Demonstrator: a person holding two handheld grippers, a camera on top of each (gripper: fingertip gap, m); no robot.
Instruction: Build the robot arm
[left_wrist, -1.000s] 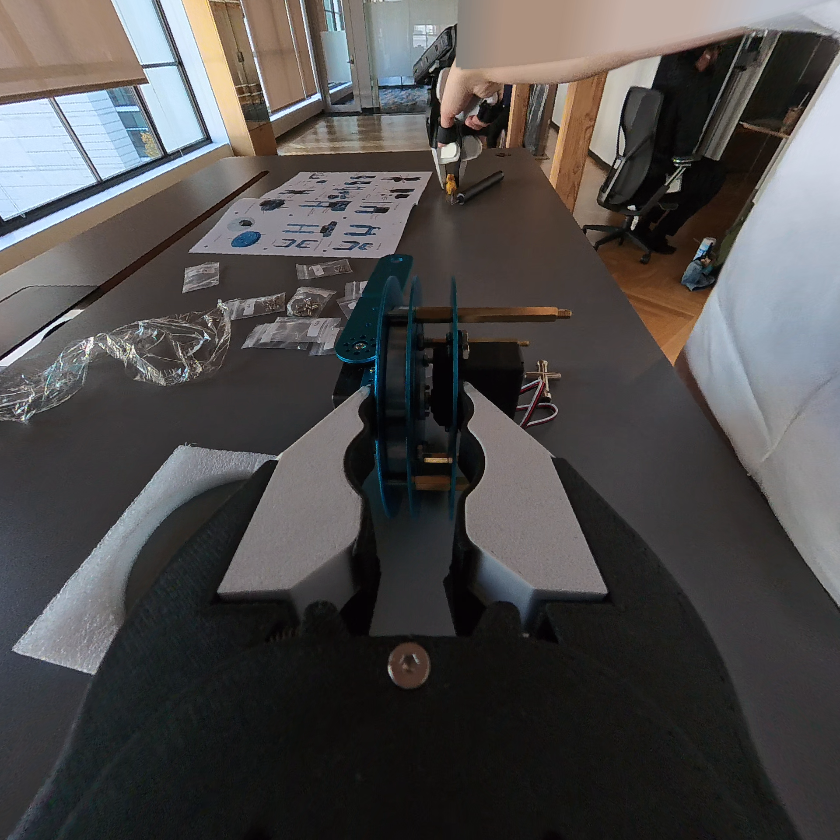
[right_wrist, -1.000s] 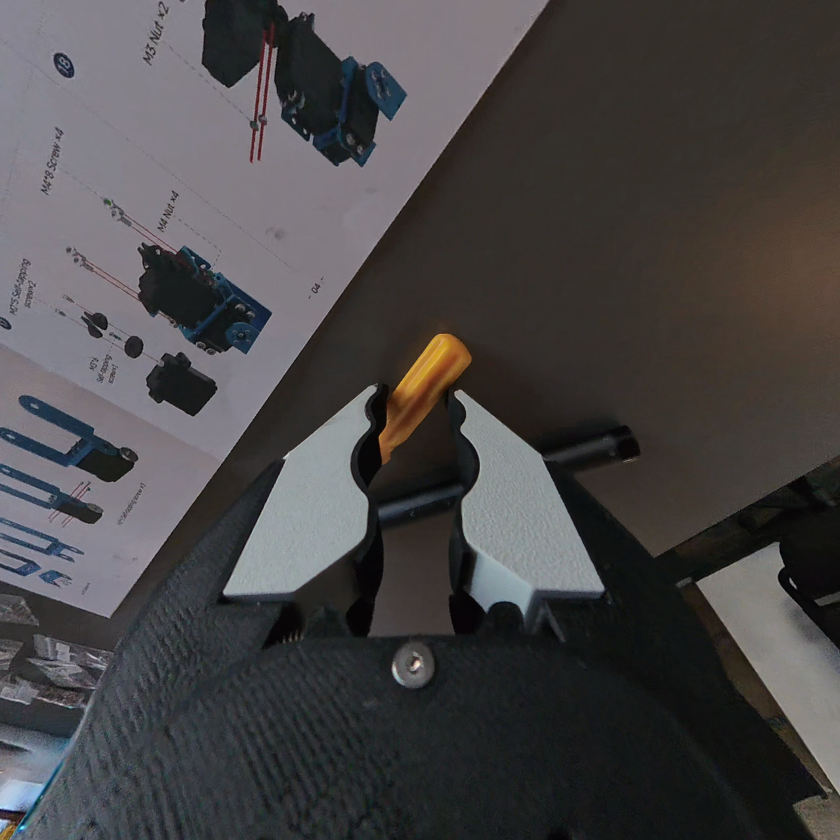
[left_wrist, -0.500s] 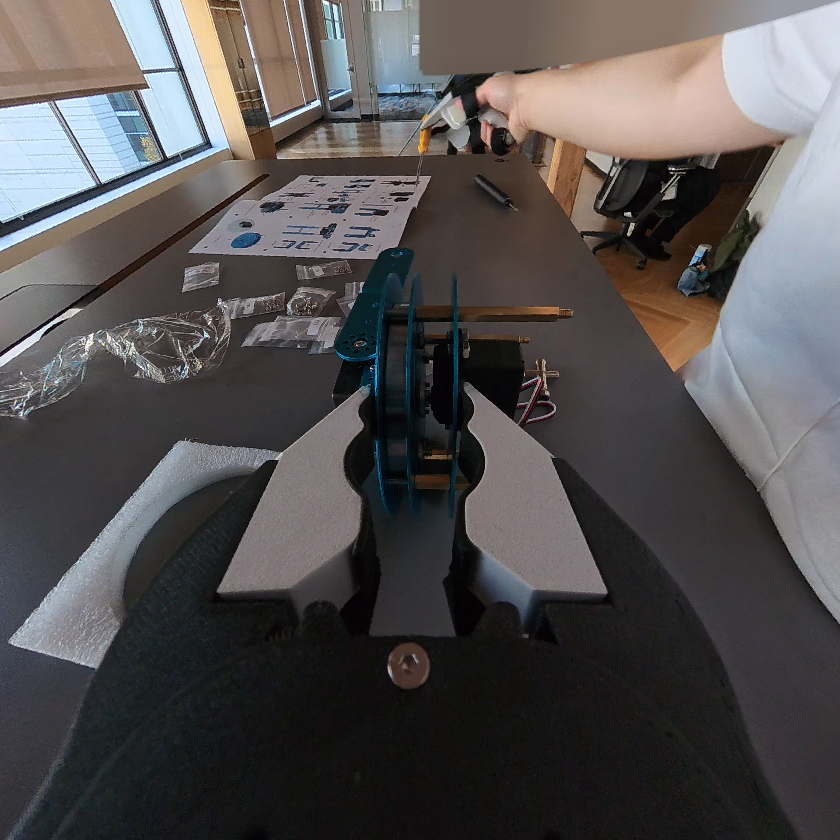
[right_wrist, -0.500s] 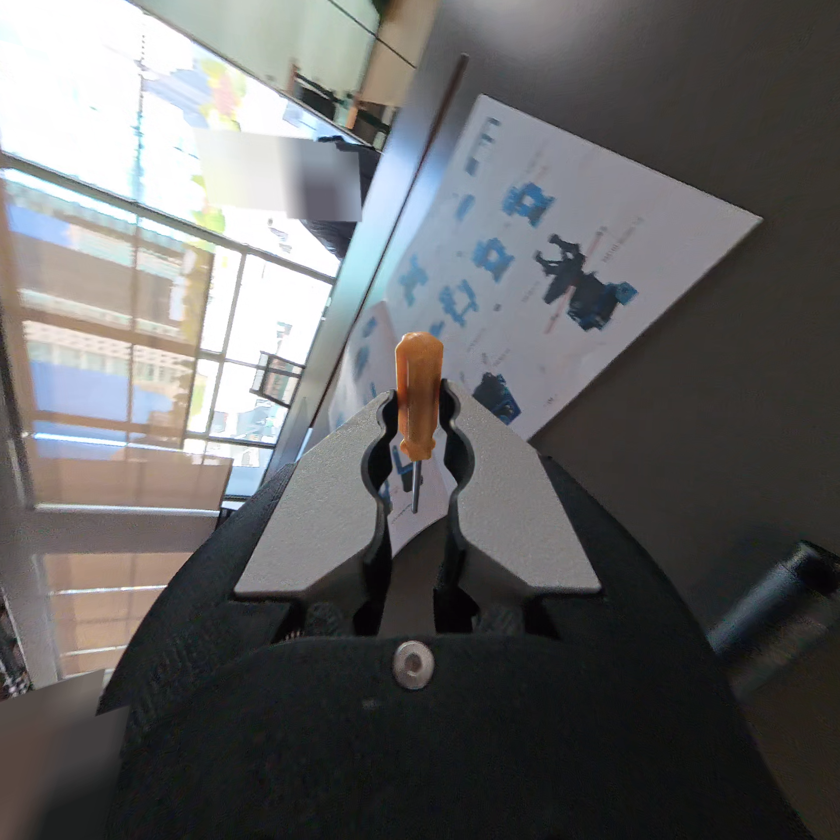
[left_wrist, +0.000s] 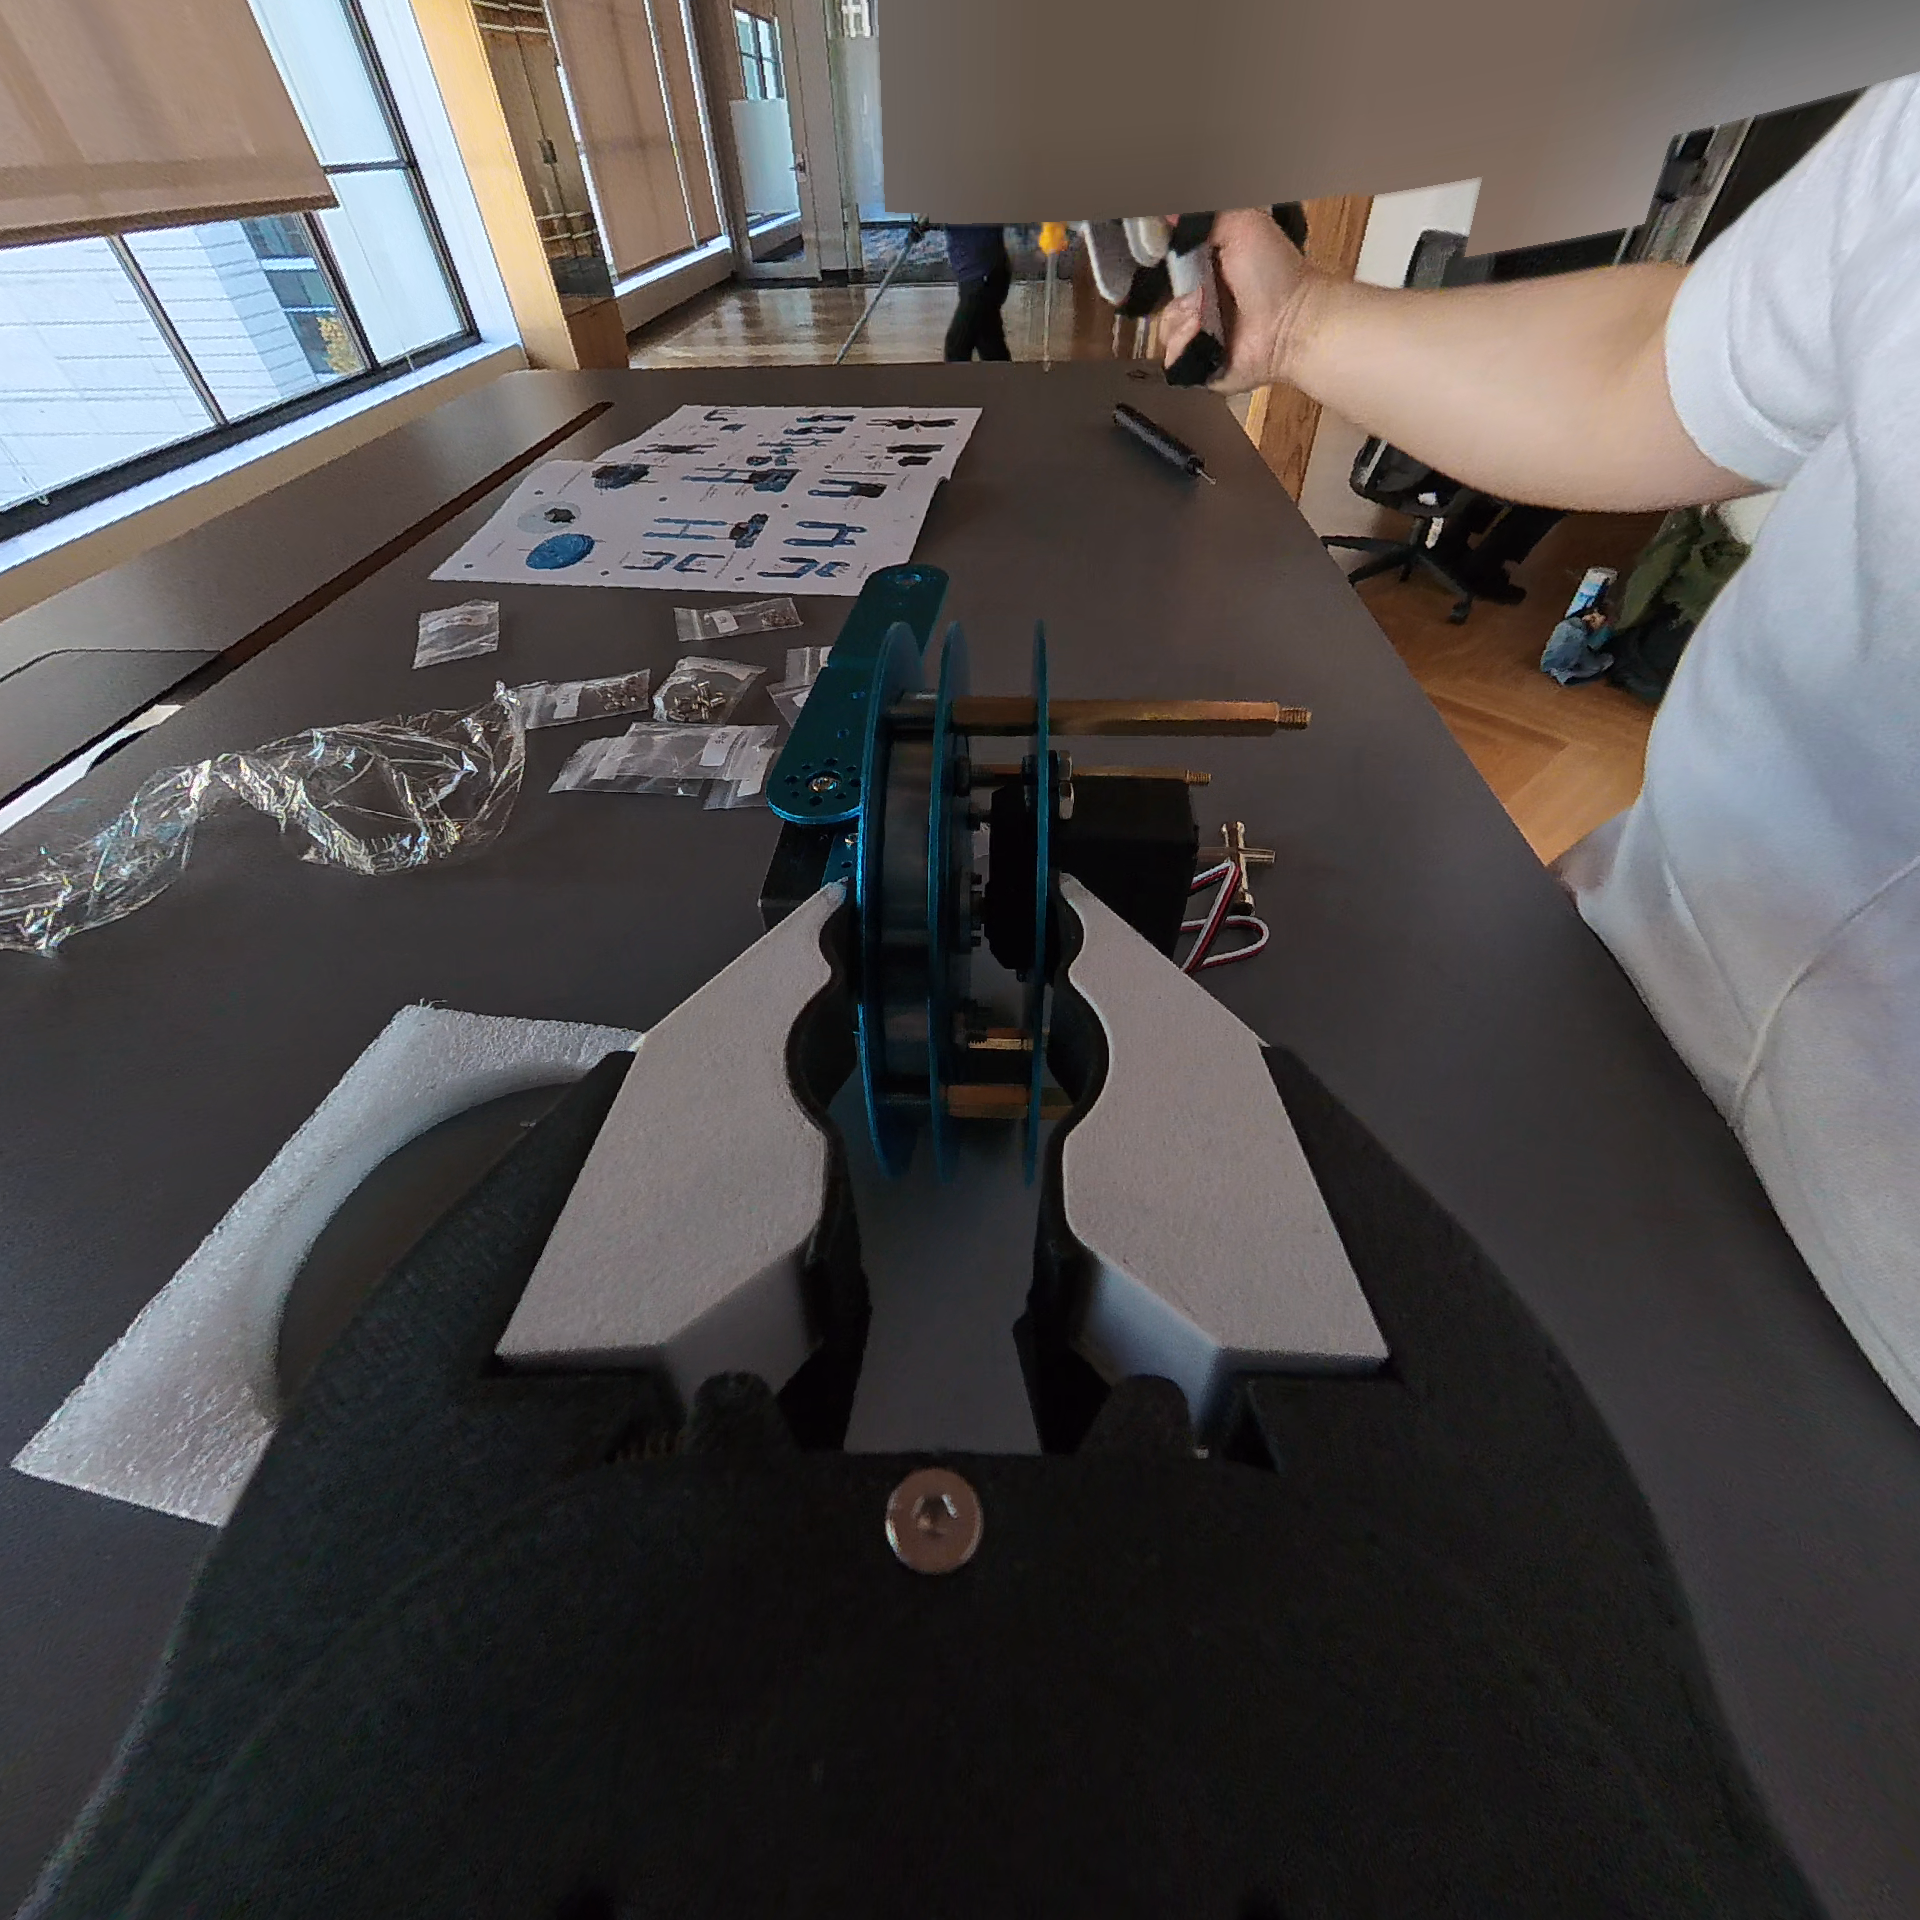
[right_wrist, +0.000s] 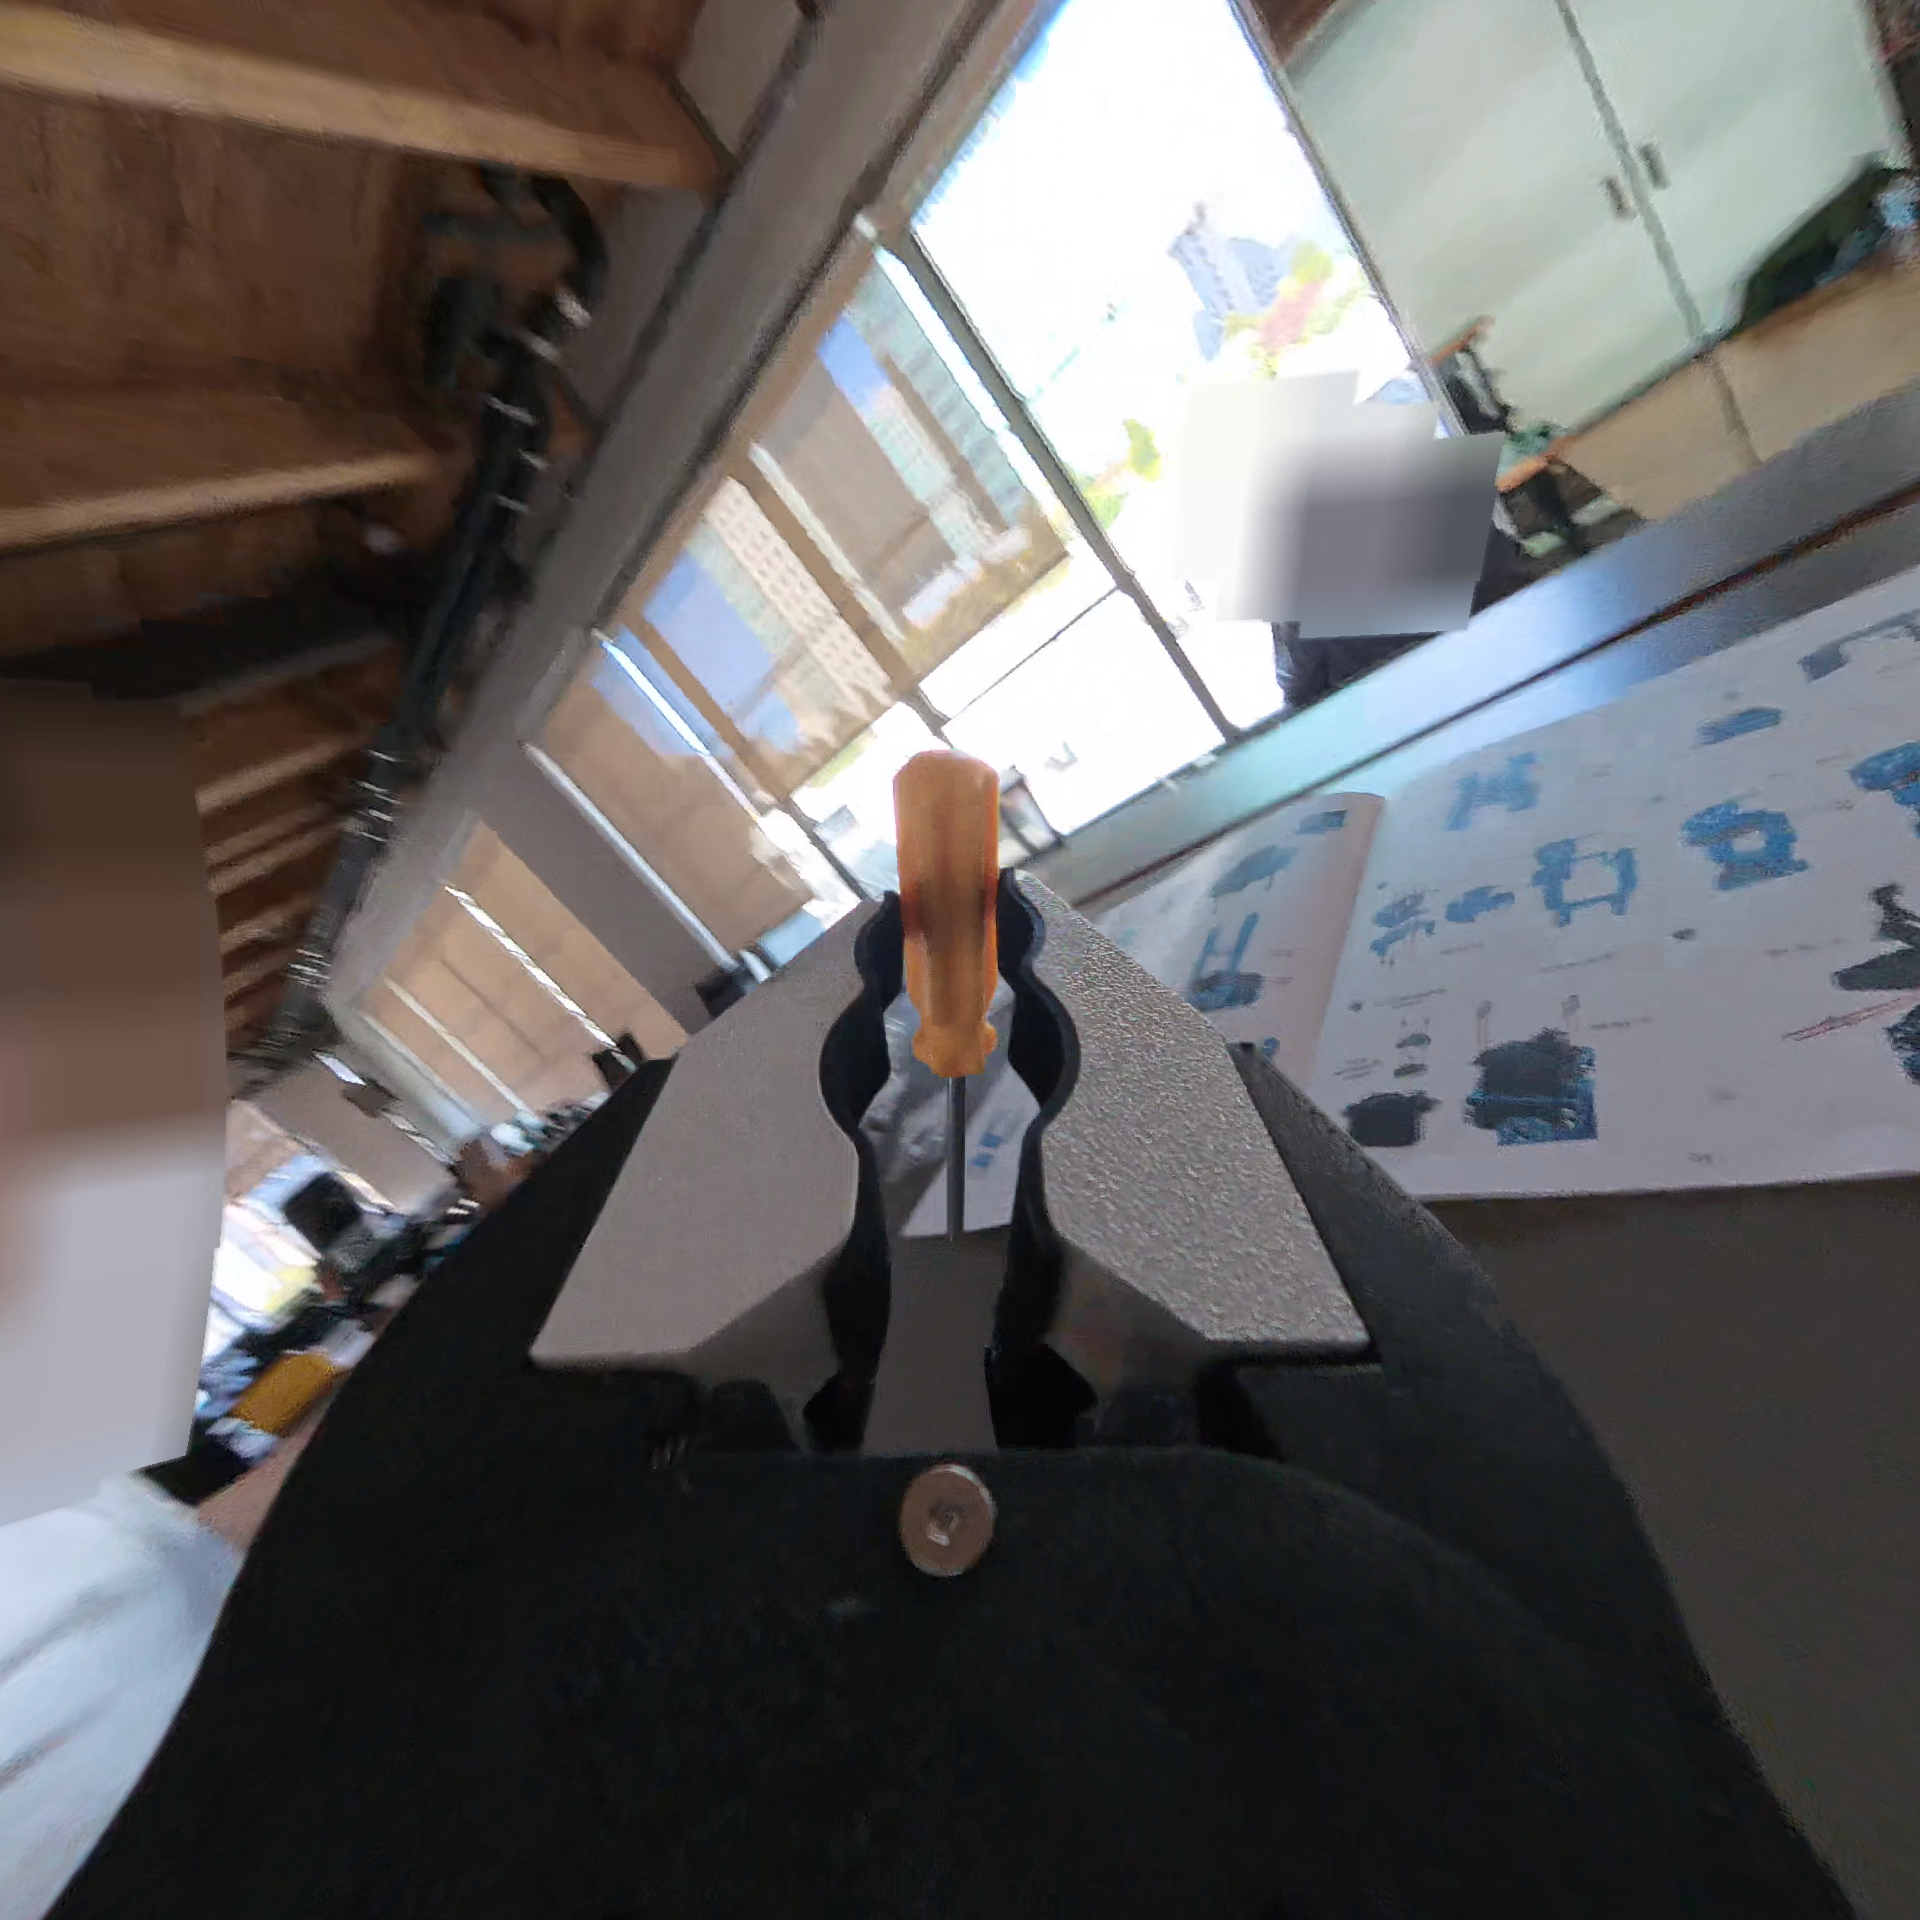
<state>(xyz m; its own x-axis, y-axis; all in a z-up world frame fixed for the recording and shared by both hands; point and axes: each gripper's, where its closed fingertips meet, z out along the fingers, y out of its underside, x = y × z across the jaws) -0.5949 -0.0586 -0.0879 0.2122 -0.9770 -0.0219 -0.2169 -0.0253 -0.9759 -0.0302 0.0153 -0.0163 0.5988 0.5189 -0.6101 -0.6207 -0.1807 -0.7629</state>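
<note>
My left gripper (left_wrist: 948, 914) is shut on a blue metal assembly (left_wrist: 940, 831) of round plates, brass standoffs and a black servo, resting on the dark table (left_wrist: 520, 935). My right gripper (right_wrist: 948, 914) is shut on a small screwdriver with an orange handle (right_wrist: 948, 904); its thin shaft (right_wrist: 956, 1153) points back toward the camera. In the left wrist view the right gripper (left_wrist: 1117, 249) is held high above the table's far end, with the screwdriver (left_wrist: 1051, 244) hanging down from it.
A printed instruction sheet (left_wrist: 727, 499) lies at the far middle, also in the right wrist view (right_wrist: 1621, 935). Small parts bags (left_wrist: 665, 727), crumpled clear plastic (left_wrist: 312, 790), a white foam piece (left_wrist: 239, 1278), a black tool (left_wrist: 1155, 442) and a small cross wrench (left_wrist: 1242, 847) lie around. A person in white stands at right. Left tips to right tips: about 60 cm.
My right gripper has lifted the orange screwdriver off the table beside the black tool and turned it upright in the air. The left gripper and blue assembly have not moved.
</note>
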